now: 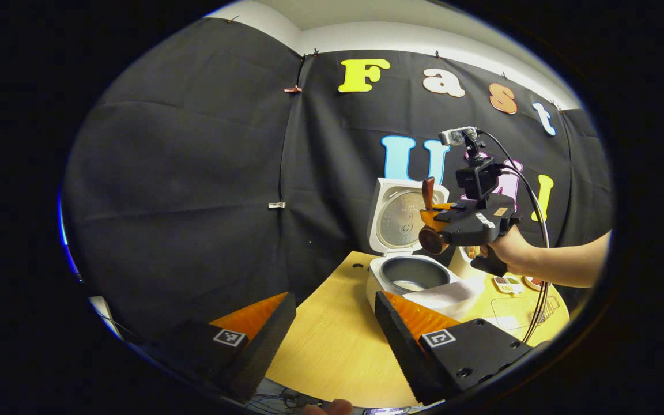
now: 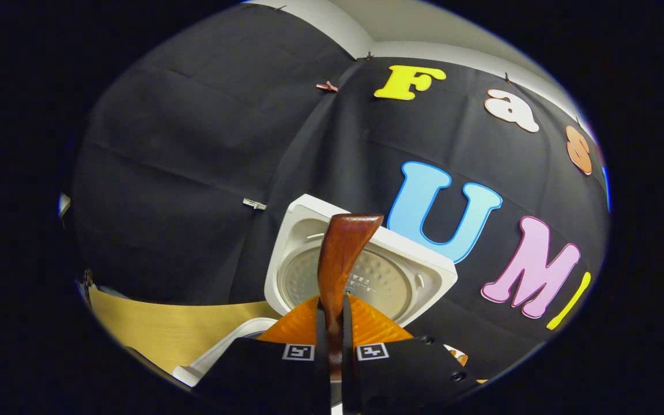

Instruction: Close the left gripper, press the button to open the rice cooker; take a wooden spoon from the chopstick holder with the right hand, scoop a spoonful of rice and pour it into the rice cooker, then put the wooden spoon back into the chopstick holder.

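The white rice cooker (image 1: 377, 276) stands open on the wooden table, its lid (image 1: 399, 218) upright and a little rice in the dark inner pot (image 1: 412, 273). Above the pot a person's hand holds my right gripper (image 1: 433, 218), shut on a brown wooden spoon (image 1: 431, 240) that hangs bowl down, handle up. In the right gripper view the spoon handle (image 2: 343, 253) rises between the closed fingers of my right gripper (image 2: 336, 325), with the cooker lid (image 2: 366, 276) behind it. My left gripper (image 1: 332, 337) is open over the table (image 1: 332, 346), near the cooker's front, holding nothing.
A white sheet (image 1: 453, 293) lies right of the cooker. Small items (image 1: 508, 282) and a clear tray (image 1: 513, 311) sit at the table's right end. A white container (image 1: 460, 262) stands behind the hand. A cable (image 1: 539, 276) hangs from the right gripper.
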